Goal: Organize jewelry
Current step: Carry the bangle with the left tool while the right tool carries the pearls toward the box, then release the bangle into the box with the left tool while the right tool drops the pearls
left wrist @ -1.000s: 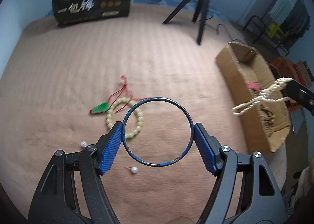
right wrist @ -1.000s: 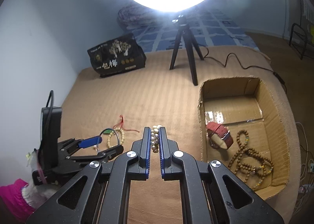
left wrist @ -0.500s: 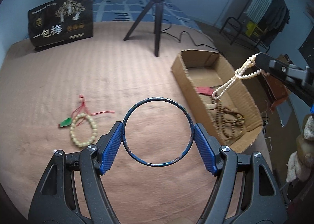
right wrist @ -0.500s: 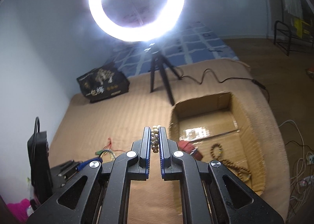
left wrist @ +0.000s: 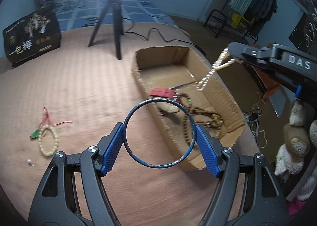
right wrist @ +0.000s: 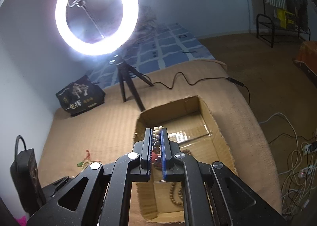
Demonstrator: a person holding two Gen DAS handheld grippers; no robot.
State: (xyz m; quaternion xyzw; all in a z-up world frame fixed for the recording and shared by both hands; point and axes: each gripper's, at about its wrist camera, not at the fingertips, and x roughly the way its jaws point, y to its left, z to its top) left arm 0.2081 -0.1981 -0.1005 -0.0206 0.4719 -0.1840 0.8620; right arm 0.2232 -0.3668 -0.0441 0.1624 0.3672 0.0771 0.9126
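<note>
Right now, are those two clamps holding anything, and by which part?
Left gripper clamps the blue bangle by its opposite outer edges. Right gripper pinches the pearl strand by its upper end.

This is a bedroom in a home. The work surface is a bed under a tan ribbed blanket, with a blue checked cover at its far end. Stuffed toys sit beside it, clothes hang on a rack by the wall, and a black metal shelf stands on the floor. A ring light on a tripod stands on the bed.
</note>
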